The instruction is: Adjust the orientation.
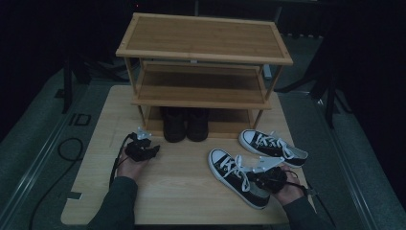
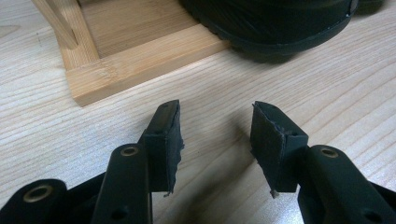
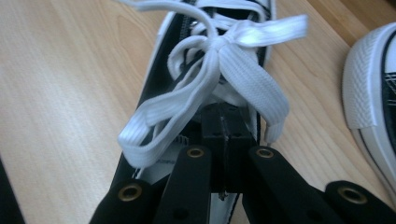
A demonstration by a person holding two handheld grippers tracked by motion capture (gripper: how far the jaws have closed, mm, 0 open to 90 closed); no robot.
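On the left, your left gripper [image 1: 143,143] is resting low on the table [image 1: 182,191] by the shoe rack [image 1: 201,38], its jaws standing apart with nothing between them. Dark boots [image 1: 185,124] are sitting on the rack's bottom shelf. On the right, your right gripper [image 3: 223,140] is pinching the tongue of the near sneaker [image 1: 237,176], jaws squeezed tight, under the white lace bow [image 3: 219,70]. The other sneaker [image 1: 273,146] is lying just beside it. You seem to be starting to move this shoe. Next, it likely needs lifting and carrying to a free shelf.
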